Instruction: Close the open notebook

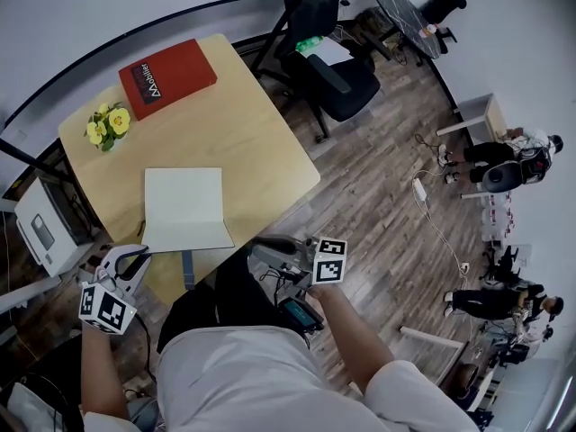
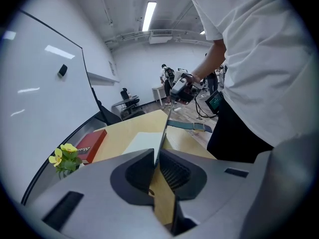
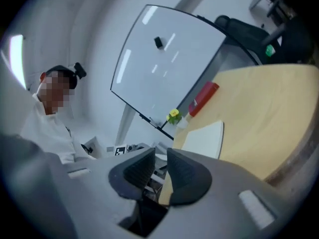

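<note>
Notebook point(image 1: 184, 207) lies white page up on counter point(image 1: 252, 142), centre-left of head view. Left tool point(image 2: 156, 158) at its lower left corner, clenched on thin raised cover, seen only edge-on. Right tool point(image 3: 160, 159) just lower right, jaws slightly parted, empty.

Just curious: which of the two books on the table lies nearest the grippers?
The pale notebook at the table edge; the left gripper is shut on its corner. The red book lies farther, beside the flowers.
</note>
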`<state>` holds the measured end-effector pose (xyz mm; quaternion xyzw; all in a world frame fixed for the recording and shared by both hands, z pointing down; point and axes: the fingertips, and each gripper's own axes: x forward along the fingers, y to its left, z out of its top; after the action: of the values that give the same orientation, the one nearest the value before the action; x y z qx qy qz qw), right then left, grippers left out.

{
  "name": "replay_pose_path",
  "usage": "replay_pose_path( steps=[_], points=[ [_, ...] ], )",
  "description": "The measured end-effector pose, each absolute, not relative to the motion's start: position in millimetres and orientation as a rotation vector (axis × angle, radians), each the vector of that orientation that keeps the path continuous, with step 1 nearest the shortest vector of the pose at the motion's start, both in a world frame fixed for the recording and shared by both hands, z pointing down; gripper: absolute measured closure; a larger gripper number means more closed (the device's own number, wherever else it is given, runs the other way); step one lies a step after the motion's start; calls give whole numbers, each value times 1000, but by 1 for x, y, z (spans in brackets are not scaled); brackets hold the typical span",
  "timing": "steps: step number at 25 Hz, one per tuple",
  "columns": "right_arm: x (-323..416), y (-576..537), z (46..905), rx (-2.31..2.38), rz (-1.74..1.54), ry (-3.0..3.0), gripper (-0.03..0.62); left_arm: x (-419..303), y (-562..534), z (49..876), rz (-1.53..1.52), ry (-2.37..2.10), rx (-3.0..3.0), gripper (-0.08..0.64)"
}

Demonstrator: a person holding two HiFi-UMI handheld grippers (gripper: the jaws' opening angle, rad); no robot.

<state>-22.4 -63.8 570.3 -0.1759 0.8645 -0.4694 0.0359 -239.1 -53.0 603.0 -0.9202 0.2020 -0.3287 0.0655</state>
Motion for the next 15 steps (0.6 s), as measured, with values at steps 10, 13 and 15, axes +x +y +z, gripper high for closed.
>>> replay_pose_path(
  steps=[10, 13, 15],
  points=[
    [-44, -67, 570, -739, -618, 3239, 408, -239, -67, 598, -989, 671, -2895, 515],
    [-52, -75, 566, -785, -407, 3327, 411, -238, -72, 595, -980, 682, -2909, 515],
    [-61, -80, 563, -759, -312, 3375, 413, -238, -78, 593, -976, 689, -2915, 515]
  ],
)
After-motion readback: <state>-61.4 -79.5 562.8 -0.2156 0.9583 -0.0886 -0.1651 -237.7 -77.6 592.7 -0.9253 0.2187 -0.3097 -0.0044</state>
